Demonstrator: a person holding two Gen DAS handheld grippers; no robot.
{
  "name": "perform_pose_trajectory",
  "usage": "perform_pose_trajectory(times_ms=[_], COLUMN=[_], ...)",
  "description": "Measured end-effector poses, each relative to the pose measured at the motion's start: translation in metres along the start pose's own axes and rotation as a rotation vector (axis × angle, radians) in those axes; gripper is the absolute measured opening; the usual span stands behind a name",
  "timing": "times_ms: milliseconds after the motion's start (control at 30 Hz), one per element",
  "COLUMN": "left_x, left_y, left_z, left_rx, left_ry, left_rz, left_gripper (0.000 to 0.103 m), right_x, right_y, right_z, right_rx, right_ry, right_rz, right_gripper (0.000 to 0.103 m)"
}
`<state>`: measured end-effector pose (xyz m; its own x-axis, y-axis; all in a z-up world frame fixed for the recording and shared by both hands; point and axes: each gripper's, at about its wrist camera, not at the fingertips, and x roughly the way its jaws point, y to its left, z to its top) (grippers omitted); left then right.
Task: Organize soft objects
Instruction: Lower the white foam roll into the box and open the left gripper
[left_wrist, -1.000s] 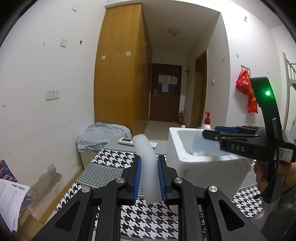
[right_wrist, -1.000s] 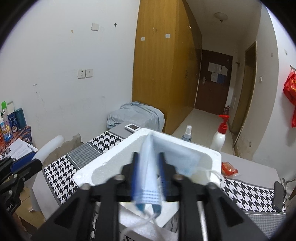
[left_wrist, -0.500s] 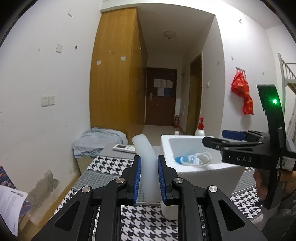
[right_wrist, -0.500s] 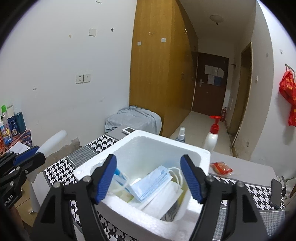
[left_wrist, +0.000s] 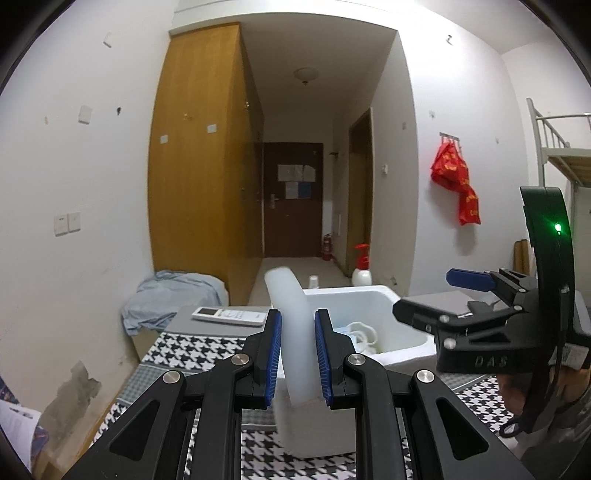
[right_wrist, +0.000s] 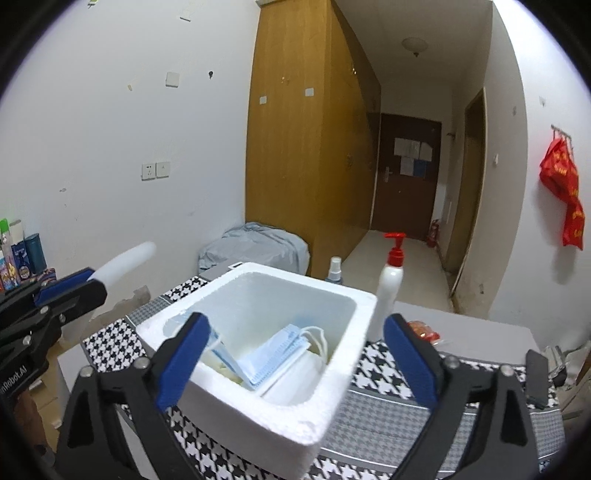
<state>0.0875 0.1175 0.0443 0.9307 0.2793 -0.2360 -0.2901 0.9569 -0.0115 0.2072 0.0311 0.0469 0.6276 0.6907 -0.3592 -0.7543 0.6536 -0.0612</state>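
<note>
My left gripper (left_wrist: 297, 354) is shut on a white foam strip (left_wrist: 291, 332) that stands up between its blue pads, just left of the white foam box (left_wrist: 369, 291). In the right wrist view the same left gripper (right_wrist: 66, 291) and its strip (right_wrist: 125, 258) show at the left edge. My right gripper (right_wrist: 295, 328) hovers over the box (right_wrist: 295, 280). Its jaws are opening wide and hold nothing. A blue face mask (right_wrist: 273, 354) lies inside the box on other white soft items. The right gripper (left_wrist: 439, 295) also shows at the right of the left wrist view.
The box sits on a houndstooth-covered table (right_wrist: 388, 373). Behind it stand a red-topped pump bottle (right_wrist: 391, 280) and a small spray bottle (right_wrist: 334, 269). A remote control (left_wrist: 229, 315), a red packet (right_wrist: 423, 328) and a phone (right_wrist: 535, 373) lie on the table. A grey-blue cloth heap (left_wrist: 170, 291) rests by the wardrobe.
The right jaws spread apart and the blue mask dropped into the box. The left gripper, still holding the foam strip, rose and came closer to the box.
</note>
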Motion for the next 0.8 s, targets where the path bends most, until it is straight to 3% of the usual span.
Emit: perform_pose_trajectory(times_ms=[800], left_x=[0.047], left_y=[-0.042], left_z=[0.010], left_rx=[0.055], left_ry=[0.030], left_rz=[-0.123], left_gripper=[0.020], right_x=[-0.028], right_y=[-0.041], right_z=[-0.026], right_rx=[0.029], right_ry=[0.011], right_rz=[-0.127], right_gripper=[0.102])
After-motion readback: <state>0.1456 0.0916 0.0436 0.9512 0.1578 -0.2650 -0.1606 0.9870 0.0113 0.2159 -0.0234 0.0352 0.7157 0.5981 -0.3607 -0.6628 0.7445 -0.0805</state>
